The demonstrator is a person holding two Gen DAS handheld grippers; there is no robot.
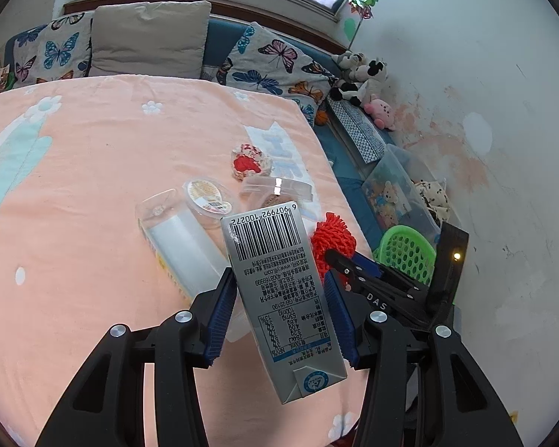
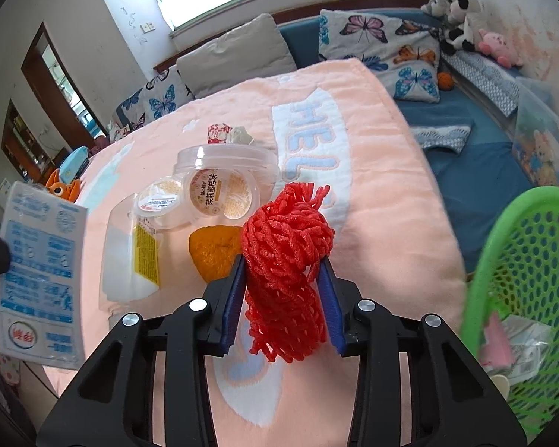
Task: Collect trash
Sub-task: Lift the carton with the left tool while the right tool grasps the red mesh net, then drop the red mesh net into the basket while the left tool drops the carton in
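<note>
A red foam fruit net [image 2: 285,279], bunched and springy, sits clamped between the blue pads [image 2: 234,298] of the right tool [image 2: 285,290], held above the near right part of the bed [image 2: 391,205] with its peach blanket. A silver milk carton [image 1: 275,290] is gripped across its narrow sides by the left tool [image 1: 275,313], raised over the near edge. The net looks nearly weightless and soft, likely to squash and cling rather than slip, so a pinch through its thick middle should do; the carton appears light and stiff but probably dents if squeezed, best held at mid-body as now. Still lying toward the bed's middle are clear plastic tubs [image 2: 223,182], a clear tray [image 1: 182,238], a crumpled red-and-white wrapper [image 1: 249,160] and a piece of orange peel [image 2: 216,253]. The right wrist view alone shows the peel and what looks like trash already lying inside the green basket [image 2: 521,260] off the bed's right edge; the left wrist view alone shows the carton's barcode side and the right tool's body alongside the basket.
</note>
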